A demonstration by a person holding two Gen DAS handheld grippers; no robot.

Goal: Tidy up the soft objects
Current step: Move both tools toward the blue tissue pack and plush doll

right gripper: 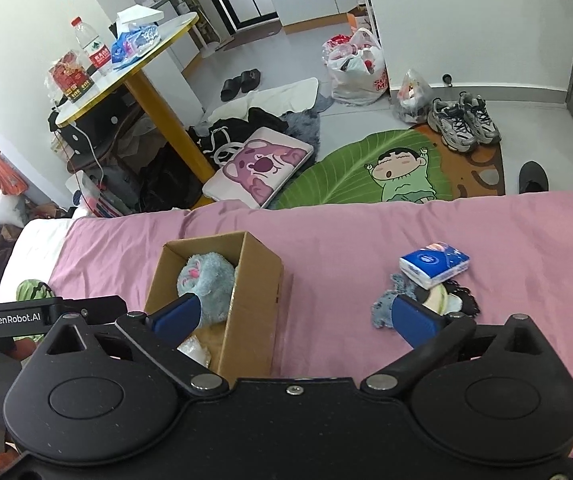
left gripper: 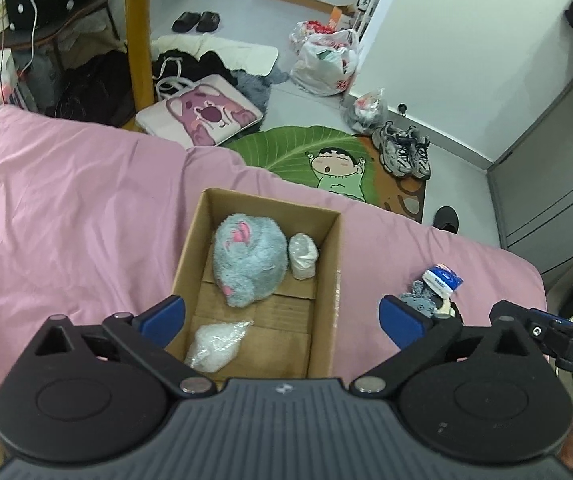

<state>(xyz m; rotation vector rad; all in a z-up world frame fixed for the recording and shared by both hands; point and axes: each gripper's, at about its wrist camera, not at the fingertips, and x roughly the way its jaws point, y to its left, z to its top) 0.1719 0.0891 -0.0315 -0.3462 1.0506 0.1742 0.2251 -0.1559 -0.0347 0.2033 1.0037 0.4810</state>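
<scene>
An open brown cardboard box (left gripper: pixel 328 280) rests on a pink bedsheet (left gripper: pixel 66 216). Inside lie a fluffy grey-blue plush toy with pink ears (left gripper: pixel 248 266), a small white wrapped bundle (left gripper: pixel 303 256) touching it, and a clear plastic bag of white filling (left gripper: pixel 216 346) nearer the camera. The left gripper (left gripper: pixel 282 320) hovers above the box, blue-padded fingers spread, holding nothing. The right gripper (right gripper: pixel 294 320) is likewise released. Right of the box, a blue-and-white tissue packet (right gripper: pixel 434 266) rests on a small pile of grey fabric (right gripper: pixel 384 306).
</scene>
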